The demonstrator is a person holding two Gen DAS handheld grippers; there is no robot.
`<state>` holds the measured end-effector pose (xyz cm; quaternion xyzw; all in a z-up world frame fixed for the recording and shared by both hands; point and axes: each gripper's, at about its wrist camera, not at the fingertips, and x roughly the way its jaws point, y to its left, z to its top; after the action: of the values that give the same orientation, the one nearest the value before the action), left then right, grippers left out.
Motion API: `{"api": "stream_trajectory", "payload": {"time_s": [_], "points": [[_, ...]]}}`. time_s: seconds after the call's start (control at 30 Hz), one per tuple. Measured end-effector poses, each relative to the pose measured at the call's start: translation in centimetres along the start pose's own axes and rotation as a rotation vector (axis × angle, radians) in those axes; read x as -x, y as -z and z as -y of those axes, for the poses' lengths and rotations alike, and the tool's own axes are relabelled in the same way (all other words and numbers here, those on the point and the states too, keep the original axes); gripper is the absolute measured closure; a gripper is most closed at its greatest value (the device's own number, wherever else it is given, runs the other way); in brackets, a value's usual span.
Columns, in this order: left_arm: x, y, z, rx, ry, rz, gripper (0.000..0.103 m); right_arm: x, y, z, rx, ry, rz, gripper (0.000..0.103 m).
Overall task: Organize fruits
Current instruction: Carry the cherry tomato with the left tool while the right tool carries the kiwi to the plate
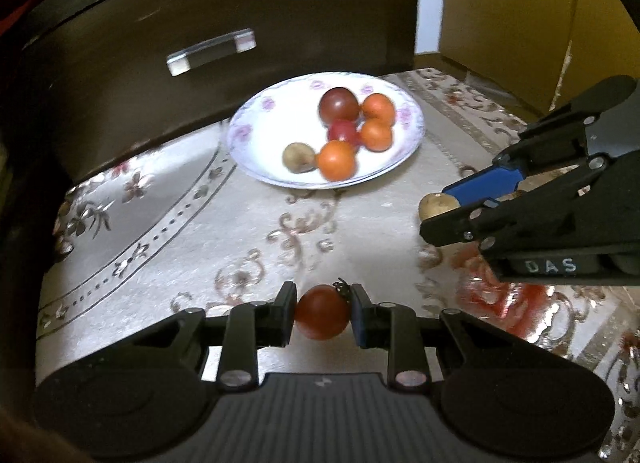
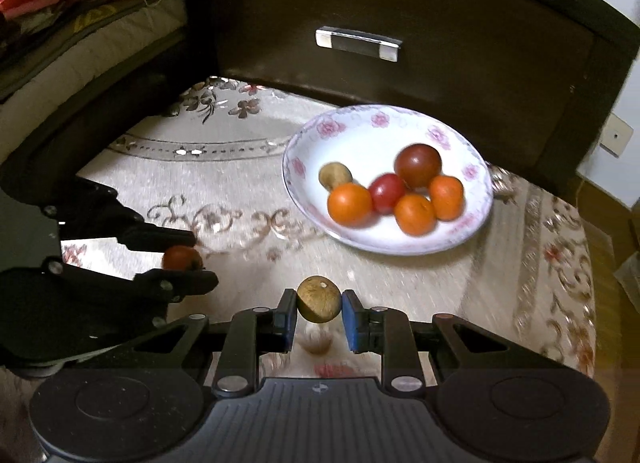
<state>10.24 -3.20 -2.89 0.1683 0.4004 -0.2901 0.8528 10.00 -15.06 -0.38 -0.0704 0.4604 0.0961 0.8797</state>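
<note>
A white floral plate point(image 1: 256, 131) point(image 2: 360, 127) stands on the patterned cloth in front of a dark drawer and holds several fruits: small oranges point(image 1: 337, 160) point(image 2: 349, 204), a dark red tomato point(image 1: 338, 105) point(image 2: 417, 165), a small red one point(image 2: 386, 192) and a brown round fruit point(image 1: 298, 157) point(image 2: 334, 175). My left gripper point(image 1: 323, 313) point(image 2: 188, 259) is shut on a red cherry tomato point(image 1: 322, 311) point(image 2: 181, 257), held above the cloth. My right gripper point(image 2: 319, 303) point(image 1: 448, 209) is shut on a brown round fruit point(image 2: 319, 299) point(image 1: 437, 205), to the right of the left one.
A dark wooden drawer front with a metal handle point(image 1: 212, 51) point(image 2: 357, 43) stands right behind the plate. Folded bedding point(image 2: 72, 15) lies at the far left. A yellow wall point(image 1: 520, 3) is at the right. The embroidered cloth point(image 1: 240, 223) covers the surface.
</note>
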Motion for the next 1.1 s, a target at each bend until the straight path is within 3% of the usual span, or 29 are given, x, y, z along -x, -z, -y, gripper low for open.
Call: {"api": "stream_trajectory", "payload": {"time_s": [1.1], "points": [[-1.3,-2.4,0.6,-0.015,-0.03,0.013,0.069,-0.6,-0.8,0.9,-0.027,0.007,0.031,0.082]]}}
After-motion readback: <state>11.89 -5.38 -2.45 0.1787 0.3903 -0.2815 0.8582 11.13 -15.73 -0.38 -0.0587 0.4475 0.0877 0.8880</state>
